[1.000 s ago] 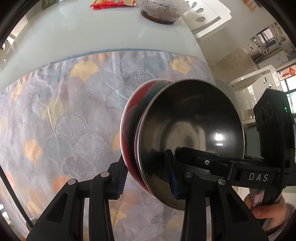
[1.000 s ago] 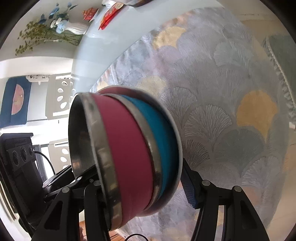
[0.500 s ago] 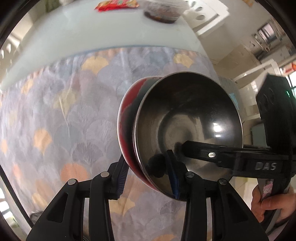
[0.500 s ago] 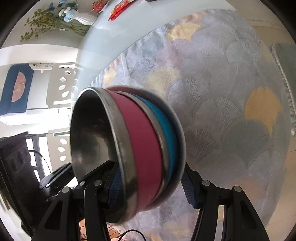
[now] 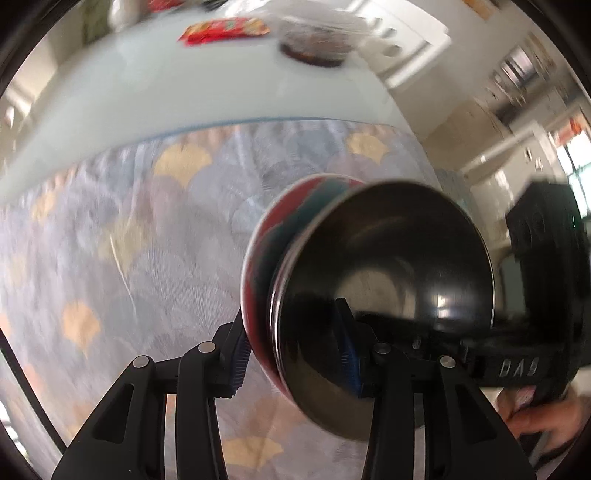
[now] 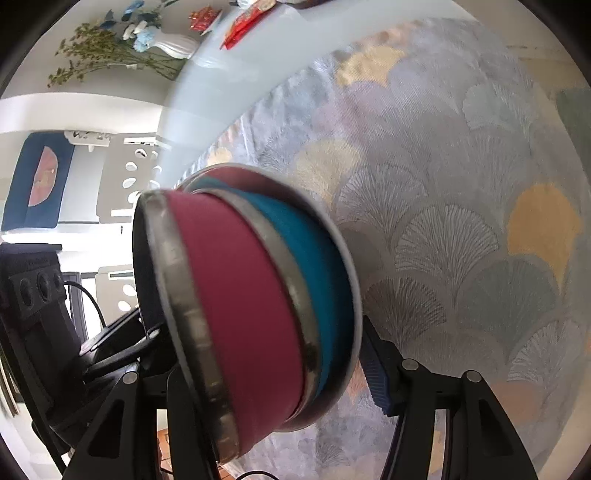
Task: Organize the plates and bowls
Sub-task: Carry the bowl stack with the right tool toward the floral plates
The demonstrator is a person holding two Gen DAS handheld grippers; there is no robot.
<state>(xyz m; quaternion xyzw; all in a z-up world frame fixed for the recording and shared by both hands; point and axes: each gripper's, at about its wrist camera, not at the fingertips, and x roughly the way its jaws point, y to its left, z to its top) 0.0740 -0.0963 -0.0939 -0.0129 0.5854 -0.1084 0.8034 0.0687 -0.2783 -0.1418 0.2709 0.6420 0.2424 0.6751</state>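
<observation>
The left gripper has its fingers closed to a narrow gap on the lower edge of a nested stack of bowls: one blue-ribbed pad bears on the outer red surface, the other pad sits inside the steel interior of the top bowl. The right gripper grips the same stack at a moderate opening; its right blue pad lies against the rim of the outermost piece, while the left finger is hidden behind the stack, so its contact cannot be confirmed. The stack is tilted on edge and held above the table between both grippers. In the right wrist view, the stack reads, from the open side outward: a magenta bowl with a steel rim, a teal bowl with a steel rim, and a wider pale-rimmed red piece behind them. In the left wrist view, the polished steel interior faces the camera. Below the stack lies a grey tablecloth with gold fan-shaped motifs, covering part of a pale glossy table. A red snack packet and a clear plastic container with dark contents rest at the far edge. A white vase with flowers stands farther back.
</observation>
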